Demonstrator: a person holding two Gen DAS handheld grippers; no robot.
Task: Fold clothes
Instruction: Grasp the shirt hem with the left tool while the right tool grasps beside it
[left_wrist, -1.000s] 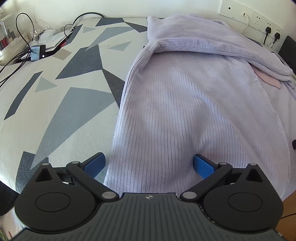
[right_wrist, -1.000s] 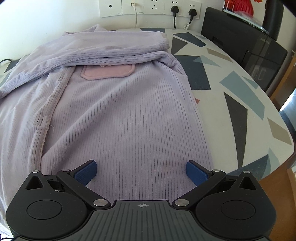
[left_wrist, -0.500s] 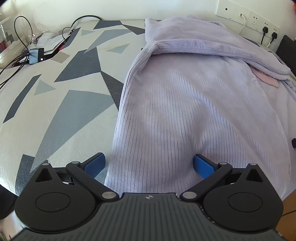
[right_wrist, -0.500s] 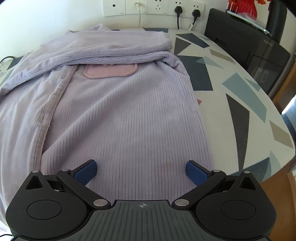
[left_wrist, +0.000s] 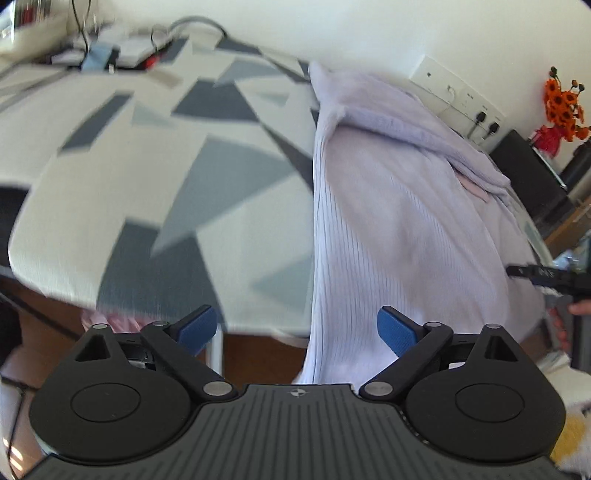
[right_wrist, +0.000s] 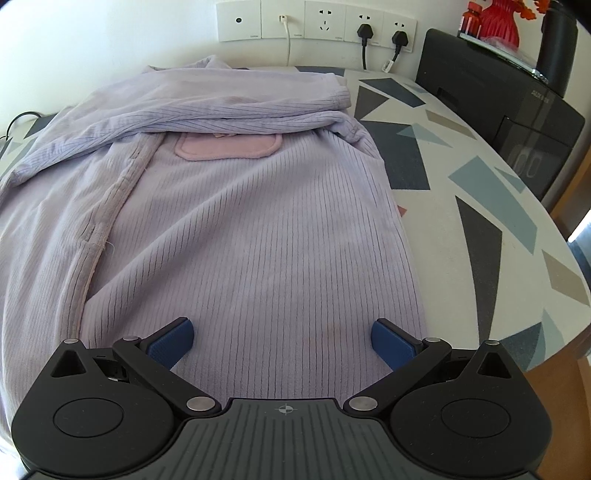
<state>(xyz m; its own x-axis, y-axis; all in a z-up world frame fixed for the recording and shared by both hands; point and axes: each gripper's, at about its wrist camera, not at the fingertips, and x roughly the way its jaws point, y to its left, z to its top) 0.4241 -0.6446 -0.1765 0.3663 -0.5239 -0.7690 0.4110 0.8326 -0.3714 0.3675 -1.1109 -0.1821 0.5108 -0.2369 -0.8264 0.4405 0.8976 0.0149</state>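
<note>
A lilac ribbed garment (right_wrist: 258, 229) with a pink pocket (right_wrist: 227, 146) lies flat on the patterned table (right_wrist: 480, 221), its sleeves folded across the top. My right gripper (right_wrist: 282, 341) hovers open over the near hem, pads apart, nothing pinched. In the blurred left wrist view the garment (left_wrist: 399, 206) hangs over the table's front edge. My left gripper (left_wrist: 297, 330) is off that edge with its jaws closing. The garment's left hanging corner shows between the fingers, but the pads do not press on it.
Wall sockets (right_wrist: 317, 20) with plugged cables line the back wall, and a black box (right_wrist: 517, 110) stands at the right. Cables and small devices (left_wrist: 110, 51) crowd the table's far left corner. Wooden floor shows beyond the table edge.
The left gripper pulled back and swung left off the table, so the front edge and floor now show and the garment's left edge sits between its fingers. The right gripper stayed put.
</note>
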